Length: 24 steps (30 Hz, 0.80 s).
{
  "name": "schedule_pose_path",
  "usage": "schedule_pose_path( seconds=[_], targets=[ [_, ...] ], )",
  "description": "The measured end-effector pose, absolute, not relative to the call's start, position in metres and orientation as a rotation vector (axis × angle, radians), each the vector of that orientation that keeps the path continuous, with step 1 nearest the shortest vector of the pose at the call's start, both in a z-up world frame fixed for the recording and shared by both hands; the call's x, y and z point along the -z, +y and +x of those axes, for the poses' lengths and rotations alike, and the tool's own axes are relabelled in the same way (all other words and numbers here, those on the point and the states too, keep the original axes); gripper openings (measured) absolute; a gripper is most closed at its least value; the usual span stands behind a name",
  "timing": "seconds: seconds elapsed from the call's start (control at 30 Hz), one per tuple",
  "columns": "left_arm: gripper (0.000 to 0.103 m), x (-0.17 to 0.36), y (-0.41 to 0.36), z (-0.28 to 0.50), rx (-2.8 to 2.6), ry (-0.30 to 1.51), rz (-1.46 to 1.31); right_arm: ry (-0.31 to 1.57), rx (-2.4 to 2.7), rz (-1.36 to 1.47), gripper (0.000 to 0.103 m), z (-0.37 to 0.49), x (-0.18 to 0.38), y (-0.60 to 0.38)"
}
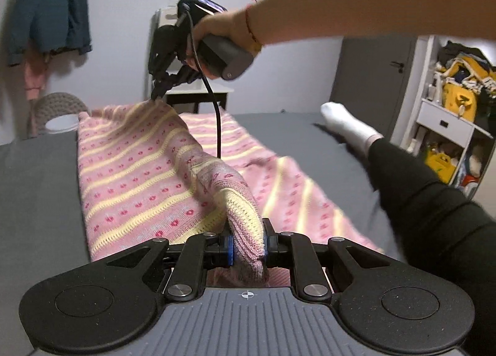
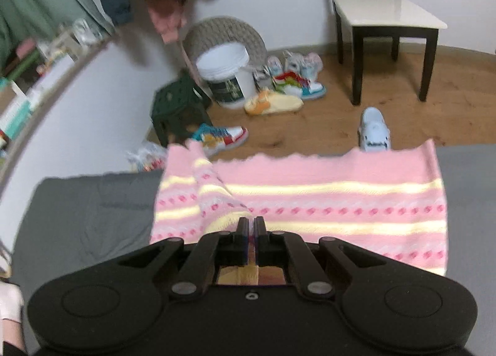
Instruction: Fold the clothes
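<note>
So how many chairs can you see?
1: a chair with a cream seat and dark legs, standing on the wooden floor by the wall, beyond the bed. Others may be hidden.

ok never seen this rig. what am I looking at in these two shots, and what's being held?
No robot arm: a person carries a handheld two-finger gripper in each hand, each with a fisheye camera looking along its fingers. One picture is the left gripper's camera, the other the right gripper's. A pink and yellow striped knit sweater lies on a grey bed. The left gripper is shut on a bunched cuff or edge; the right gripper, also visible in the left view, pinches the far end of the same raised fold.
</note>
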<state>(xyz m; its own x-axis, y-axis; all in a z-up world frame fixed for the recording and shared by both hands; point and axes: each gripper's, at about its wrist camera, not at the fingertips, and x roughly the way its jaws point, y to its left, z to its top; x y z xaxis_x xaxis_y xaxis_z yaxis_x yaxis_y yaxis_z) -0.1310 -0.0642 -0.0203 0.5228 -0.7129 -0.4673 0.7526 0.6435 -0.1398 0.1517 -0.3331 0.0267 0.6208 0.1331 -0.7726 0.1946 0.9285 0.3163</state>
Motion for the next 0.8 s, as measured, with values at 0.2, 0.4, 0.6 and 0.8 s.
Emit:
schedule_pose_path(
  seconds=[0.2, 0.4, 0.6, 0.8],
  targets=[
    [0.016, 0.007, -0.109, -0.144, 0.962, 0.489, 0.121, 0.711, 0.05, 0.44, 0.004, 0.106, -0.034, -0.399],
    [0.016, 0.038, -0.142, -0.156, 1.006, 0.601, 0.18, 0.852, 0.116, 0.457, 0.005, 0.082, 0.032, -0.439],
    [0.016, 0.052, -0.139, -0.159, 0.988, 0.638, 0.192, 0.788, 0.101, 0.537, 0.017, 0.103, 0.046, -0.454],
    [0.016, 0.055, -0.139, -0.157, 0.977, 0.652, 0.164, 0.893, 0.086, 0.512, 0.022, 0.146, 0.061, -0.448]
  ],
)
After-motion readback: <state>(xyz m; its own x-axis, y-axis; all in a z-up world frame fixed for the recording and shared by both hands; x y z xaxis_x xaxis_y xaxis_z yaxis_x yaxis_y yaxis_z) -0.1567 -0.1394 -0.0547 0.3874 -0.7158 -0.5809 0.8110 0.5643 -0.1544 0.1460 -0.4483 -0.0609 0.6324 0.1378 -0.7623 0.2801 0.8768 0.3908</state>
